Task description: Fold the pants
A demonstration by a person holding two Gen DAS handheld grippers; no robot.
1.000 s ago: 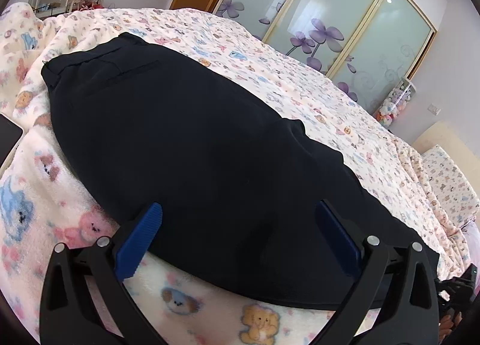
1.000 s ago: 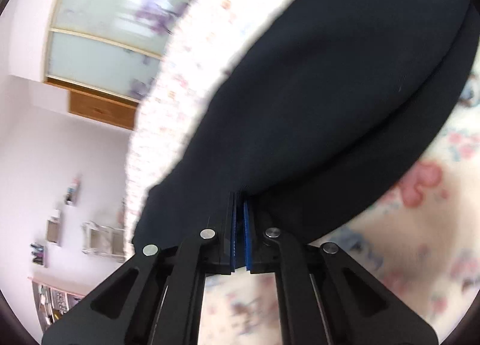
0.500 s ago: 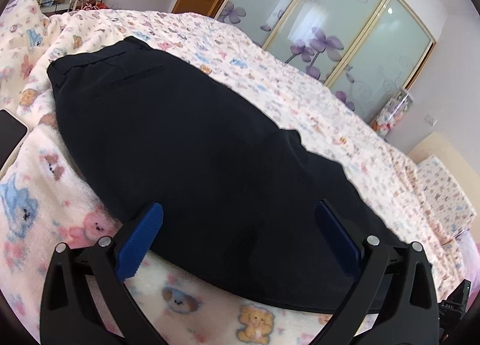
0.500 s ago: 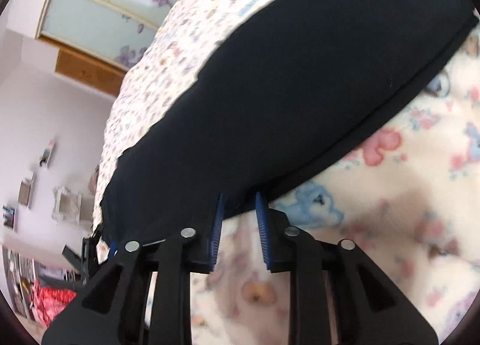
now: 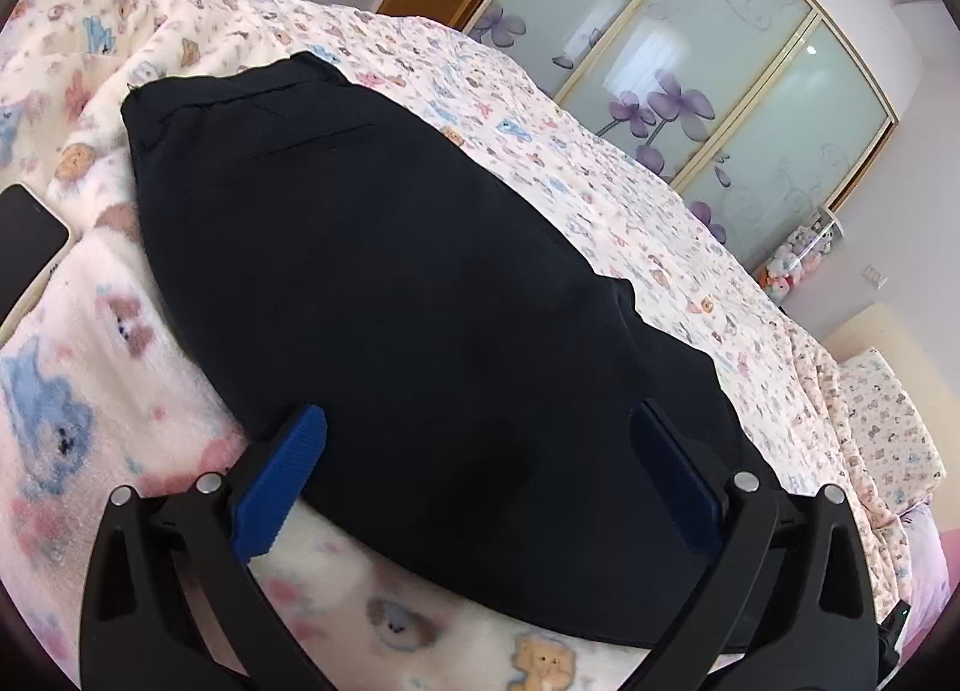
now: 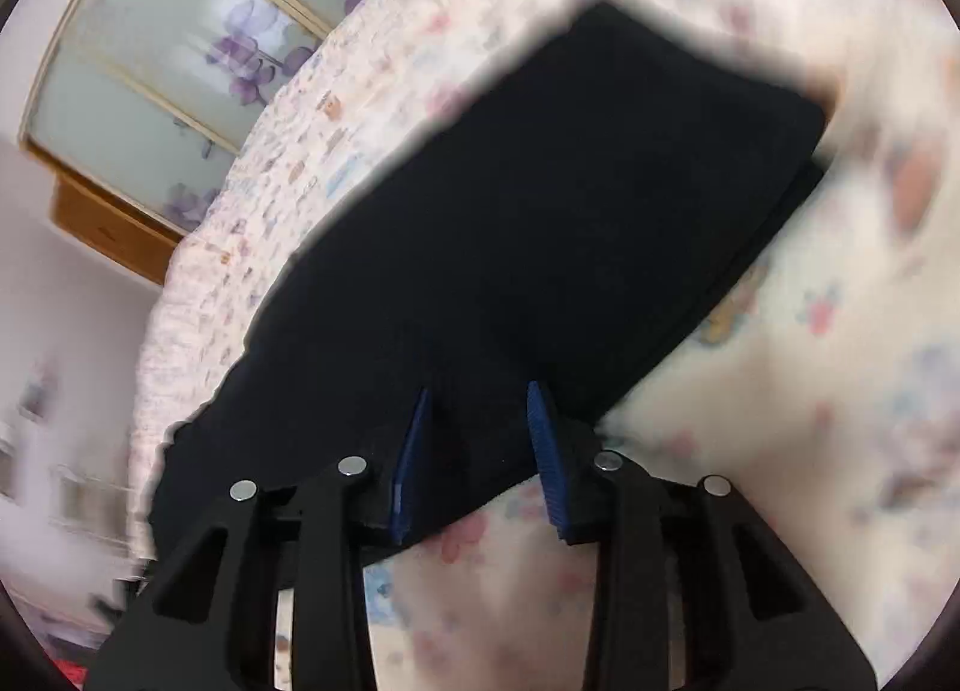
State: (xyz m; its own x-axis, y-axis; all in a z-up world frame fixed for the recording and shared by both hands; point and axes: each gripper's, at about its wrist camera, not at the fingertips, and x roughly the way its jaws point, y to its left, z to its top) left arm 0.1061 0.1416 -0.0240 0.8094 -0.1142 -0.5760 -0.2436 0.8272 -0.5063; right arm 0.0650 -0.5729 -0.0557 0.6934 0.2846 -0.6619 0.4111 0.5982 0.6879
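Note:
Dark navy pants (image 5: 390, 271) lie folded lengthwise on a bed with a cartoon-animal blanket (image 5: 78, 391), waistband at the far left. My left gripper (image 5: 480, 415) hovers over the pants' near edge, its blue pads (image 5: 282, 481) wide apart and holding nothing. In the blurred right wrist view the pants (image 6: 570, 211) fill the middle. My right gripper (image 6: 478, 391) is above their near edge and its jaws are opening. Fabric shows between the pads (image 6: 546, 451), which do not press on it.
A black phone (image 5: 24, 235) rests on the blanket at the left edge. A frosted-glass wardrobe (image 5: 690, 60) with purple flowers stands behind the bed. A pillow (image 5: 888, 421) lies at the right, with plush toys (image 5: 798, 265) in the corner.
My right gripper was shut on the pants' edge; its jaws have parted and let the fabric go, and its view swung over the pants. The left gripper stayed open, rolling slightly.

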